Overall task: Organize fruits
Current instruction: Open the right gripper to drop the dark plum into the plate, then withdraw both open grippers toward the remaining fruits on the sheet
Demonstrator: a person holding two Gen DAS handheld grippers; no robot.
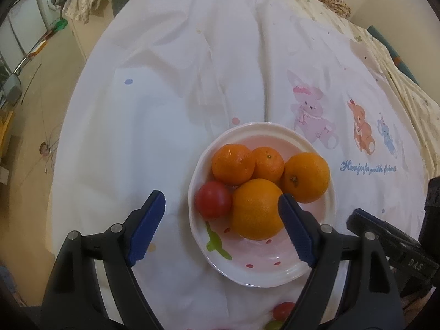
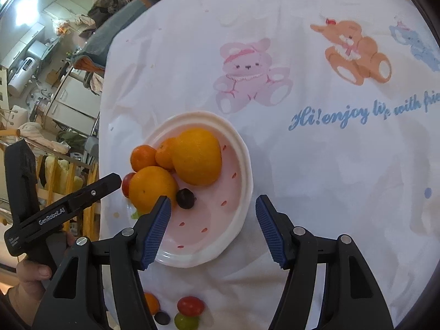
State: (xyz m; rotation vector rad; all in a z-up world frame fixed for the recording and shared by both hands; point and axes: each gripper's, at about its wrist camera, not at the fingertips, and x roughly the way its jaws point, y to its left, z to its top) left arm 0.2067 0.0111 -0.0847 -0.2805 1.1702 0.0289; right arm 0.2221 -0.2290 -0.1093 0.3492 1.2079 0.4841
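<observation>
Glossy plate (image 2: 242, 148) (ceramic-looking) on matt cloth (image 2: 302, 165).

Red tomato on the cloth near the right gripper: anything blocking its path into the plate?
Nothing visible does. The red tomato lies on the cloth just below the plate, whose near half is bare. The right gripper hangs open above that part, holding nothing.
</observation>
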